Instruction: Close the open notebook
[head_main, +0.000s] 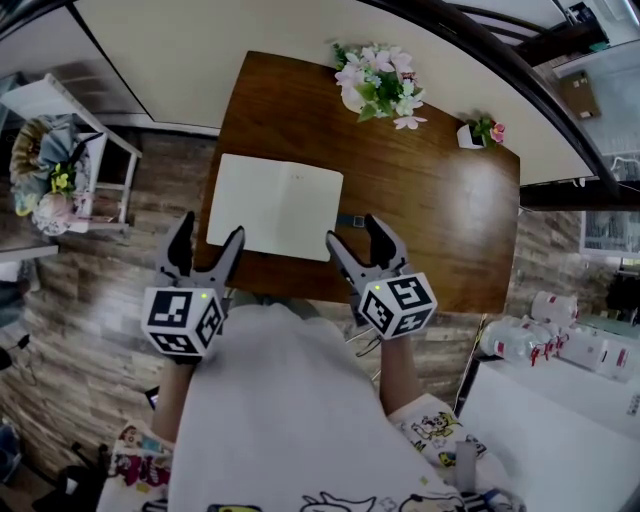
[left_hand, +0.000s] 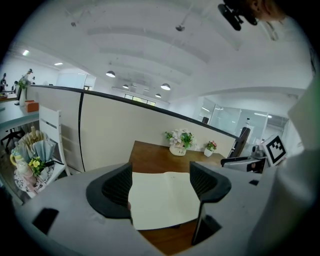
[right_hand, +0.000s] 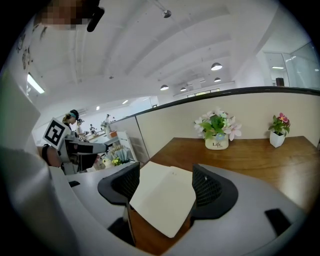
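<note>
Open cream-paged notebook (head_main: 275, 205): lies flat on the brown wooden table (head_main: 430, 230), near-left area. A dark item at its right edge is mostly hidden and I cannot identify it.
My left gripper (head_main: 211, 228): jaws spread, empty, by the notebook's near-left corner.
My right gripper (head_main: 352, 232): jaws spread, empty, by the near-right corner.
Round white pot (right_hand: 217, 143): holds pink-and-white flowers.
Small white pot (right_hand: 276, 139): holds a pink-flowered plant.

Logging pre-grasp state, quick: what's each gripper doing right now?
Left gripper: open, holding nothing.
Right gripper: open, holding nothing.
</note>
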